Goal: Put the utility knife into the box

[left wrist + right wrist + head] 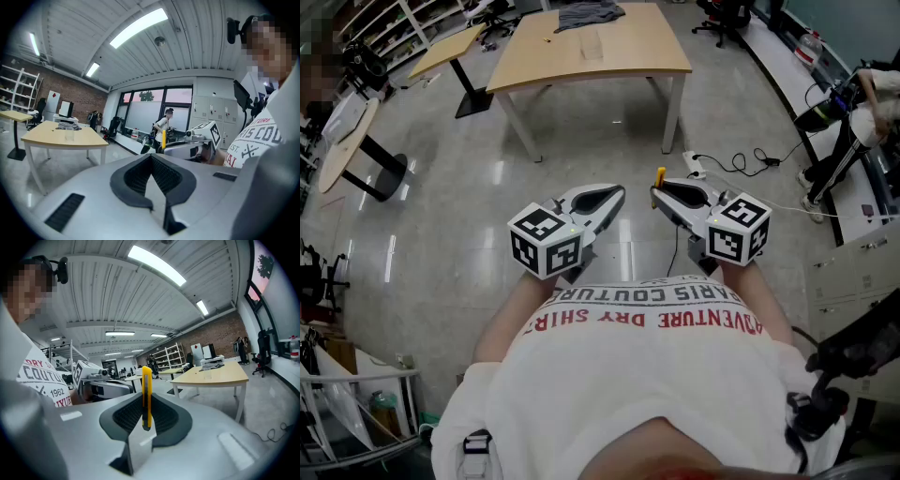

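Nearest the camera is the person's white T-shirt (656,394) with red lettering, soft and wrinkled. Both grippers are held close in front of the chest at about the same height, tips angled in toward each other.

The left gripper (617,194) is smooth grey plastic with ribbed black rubber pads. Its jaws are pressed together at the tip with nothing between them. A marker cube (546,241) with black and white squares sits at its near end.

The right gripper (657,191) has the same build, with its own cube (739,228). Its jaws are clamped on the utility knife (146,394), a slim yellow plastic bar standing upright between the pads, its top poking up past the tips. So the knife is in the right gripper, well apart from the table.

Below them is glossy grey floor (581,169) with light glare. A white power strip (694,165) with a black cable lies just beyond the right gripper.

Further out is a light wooden table (628,56) on white legs. It carries a crumpled grey cloth (589,13) and a small clear container (593,44). A round-topped side table (342,141) stands far left, and another person (862,103) is bent over a bench far right.
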{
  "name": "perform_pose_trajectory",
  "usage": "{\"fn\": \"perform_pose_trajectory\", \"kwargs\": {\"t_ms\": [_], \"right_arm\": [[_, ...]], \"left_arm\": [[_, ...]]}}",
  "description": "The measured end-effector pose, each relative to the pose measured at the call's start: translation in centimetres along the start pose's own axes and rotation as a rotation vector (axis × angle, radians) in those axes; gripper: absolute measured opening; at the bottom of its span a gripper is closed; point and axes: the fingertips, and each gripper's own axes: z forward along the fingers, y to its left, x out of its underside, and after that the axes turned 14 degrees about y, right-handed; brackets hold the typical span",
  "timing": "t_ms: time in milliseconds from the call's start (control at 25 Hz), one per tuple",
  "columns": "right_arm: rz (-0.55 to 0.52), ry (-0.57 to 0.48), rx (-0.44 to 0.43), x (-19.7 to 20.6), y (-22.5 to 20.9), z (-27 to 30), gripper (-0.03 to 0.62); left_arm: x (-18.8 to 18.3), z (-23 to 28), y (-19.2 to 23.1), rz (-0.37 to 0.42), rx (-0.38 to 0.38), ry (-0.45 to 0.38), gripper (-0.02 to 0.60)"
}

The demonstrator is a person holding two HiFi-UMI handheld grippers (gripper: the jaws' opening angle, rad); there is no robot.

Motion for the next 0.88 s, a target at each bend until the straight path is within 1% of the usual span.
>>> {"fn": "perform_pose_trajectory", "kwargs": {"t_ms": [440,880], "right_arm": [[0.012,-0.01,0.001,0.0,0.3,-1.2,0.052],[0.016,0.022,-0.01,1.5,-1.0,-1.2,0.053]], "left_arm": [[-0.2,-0.4,-0.7,-0.009,-0.011,-0.005,0.003],[0.2,1.7,-0.5,-0.03,-0.008,0.012,0.003]]}}
